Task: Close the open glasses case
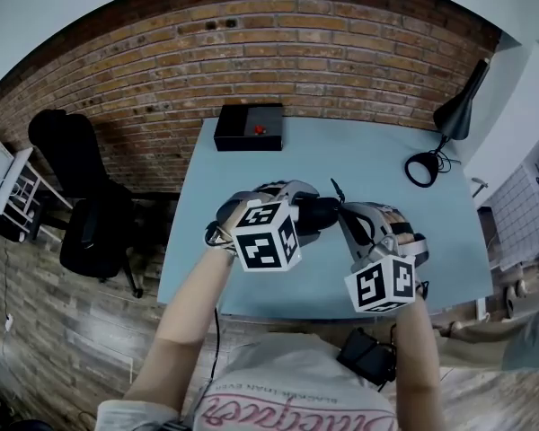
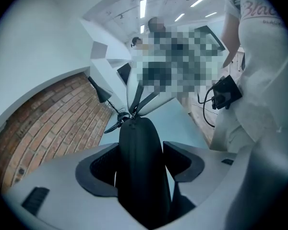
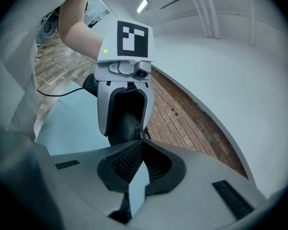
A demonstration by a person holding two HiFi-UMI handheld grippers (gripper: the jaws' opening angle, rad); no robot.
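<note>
A black glasses case (image 2: 141, 176) is being recorded between the dark grey pads (image 2: 98, 174) of the pale grey left gripper (image 2: 141, 150). Black-and-white square patterns are being displayed on its cube (image 1: 266, 237), mid-frame. A pale blue table (image 1: 359, 164) and a red-brown brick wall (image 1: 296, 43) are being noted above.

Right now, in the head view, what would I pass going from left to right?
White rack → black chair → black box → lamp.
</note>
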